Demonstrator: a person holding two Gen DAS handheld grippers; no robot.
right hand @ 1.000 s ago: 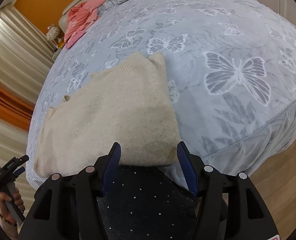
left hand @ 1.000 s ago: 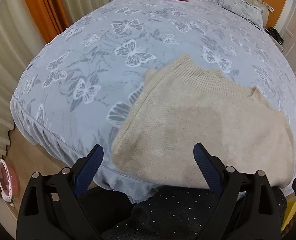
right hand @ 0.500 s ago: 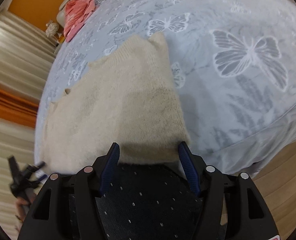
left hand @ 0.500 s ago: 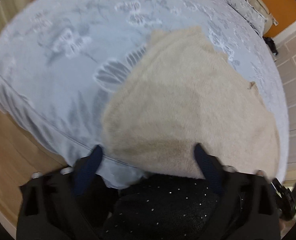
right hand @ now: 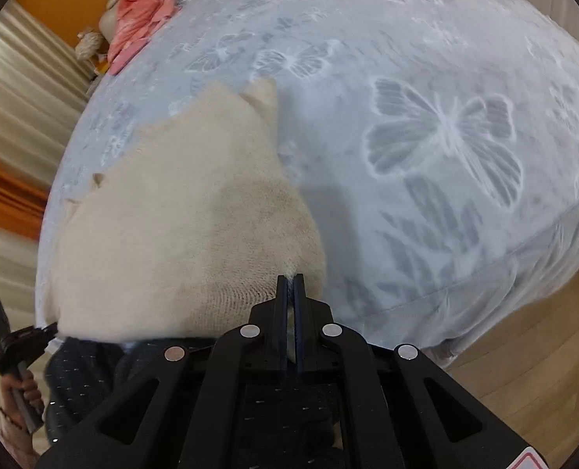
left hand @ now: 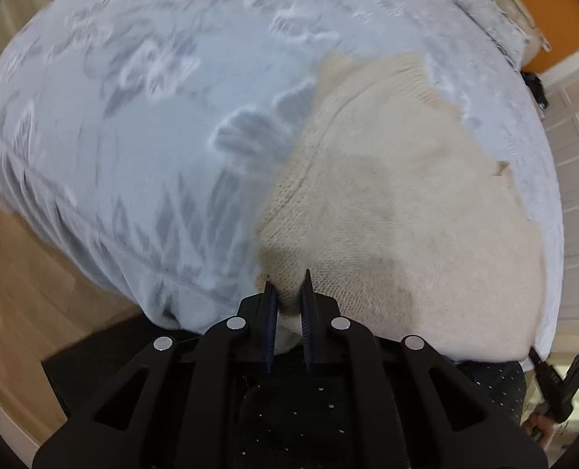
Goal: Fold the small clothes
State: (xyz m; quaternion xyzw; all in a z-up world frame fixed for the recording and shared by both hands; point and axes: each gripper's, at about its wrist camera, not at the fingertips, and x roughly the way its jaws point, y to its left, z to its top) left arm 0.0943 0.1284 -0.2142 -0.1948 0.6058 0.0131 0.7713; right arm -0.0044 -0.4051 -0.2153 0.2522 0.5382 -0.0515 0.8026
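A cream knit sweater [left hand: 398,203] lies spread on the bed [left hand: 140,125], close to the bed's near edge, its ribbed collar end pointing toward the far side of the bed. The bed wears a pale blue cover printed with butterflies.

The left gripper [left hand: 288,293] is clenched on the sweater's near left corner, a fold of knit pinched between its blue pads. The right gripper [right hand: 290,287] is clenched on the sweater's near right corner, with a thin sliver of cream cloth showing between its pads. Both corners sit right at the bed's near edge.

In the right wrist view a hand [right hand: 19,398] grasps the other gripper's handle at the sweater's far-left corner. A heap of pink clothes [right hand: 142,11] lies at the bed's far end, well apart from the sweater.
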